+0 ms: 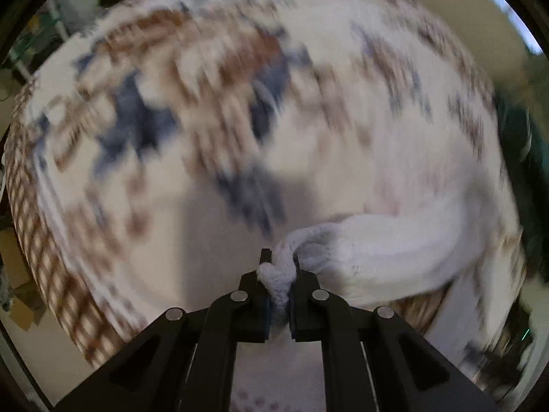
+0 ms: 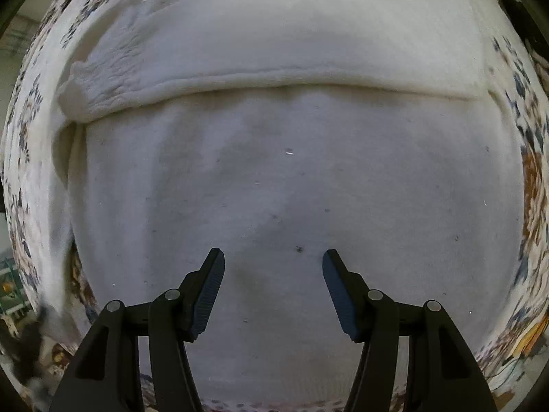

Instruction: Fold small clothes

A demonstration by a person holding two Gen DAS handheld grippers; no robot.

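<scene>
My left gripper (image 1: 278, 261) is shut on a bunched edge of a white fleecy garment (image 1: 384, 254), which trails off to the right above a patterned cloth; the view is motion-blurred. In the right wrist view the same white garment (image 2: 291, 178) lies flat and fills the frame, with a folded-over band and a sleeve (image 2: 113, 79) across its upper part. My right gripper (image 2: 273, 257) is open and empty, hovering just above the middle of the garment.
A white tablecloth with a blue and brown pattern (image 1: 144, 116) covers the table and also rims the garment in the right wrist view (image 2: 532, 171). Dark clutter (image 1: 525, 158) sits beyond the table's right edge.
</scene>
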